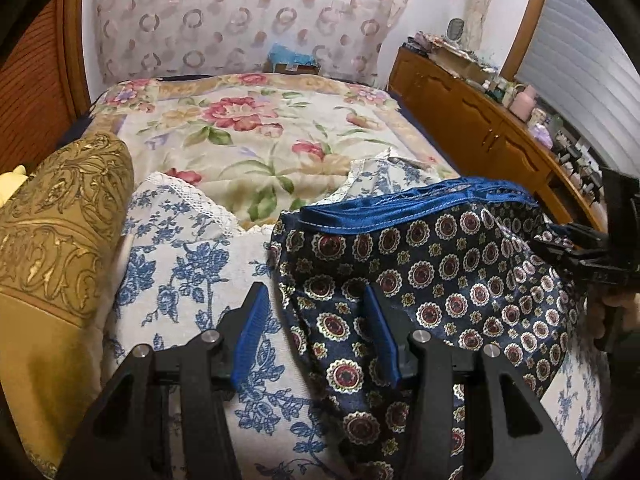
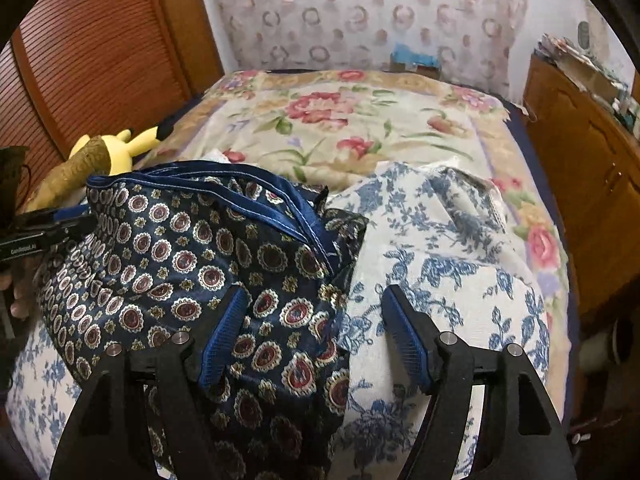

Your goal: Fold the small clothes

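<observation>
A: Lying on the bed (image 1: 256,128), on top of a white cloth (image 1: 188,264) with blue flowers, the dark patterned shorts (image 1: 432,264) are bunching up, with the blue waistband (image 1: 400,208) along the far edge. Are both tongs free?

B: Both are standing spread. The left tongs (image 1: 316,332) are hovering over the shorts' left edge with nothing pinched; one pad is hanging over the white cloth, the other over the shorts. The right tongs (image 2: 312,336) are also pinching nothing, straddling the shorts' right edge, and the jaws are standing wide.

A: So what is making this step go well?

B: I am judging that the next grip is coming. The satin is looking slippery and wrinkled, so each pad should be biting only the shorts, not the white cloth under them. That is the main risk, since both layers are lying together at each edge.

A: And where to take hold?

B: Probably at matching points on the two sides, so the fold is landing straight. Pulling the fabric taut between the hands first should be flattening the creases near the waistband.

A: Anything crowding them?

B: A gold cushion (image 1: 60,220) is sitting just beside the cloth on the left; a yellow plush (image 2: 128,144) is lying further back.
</observation>
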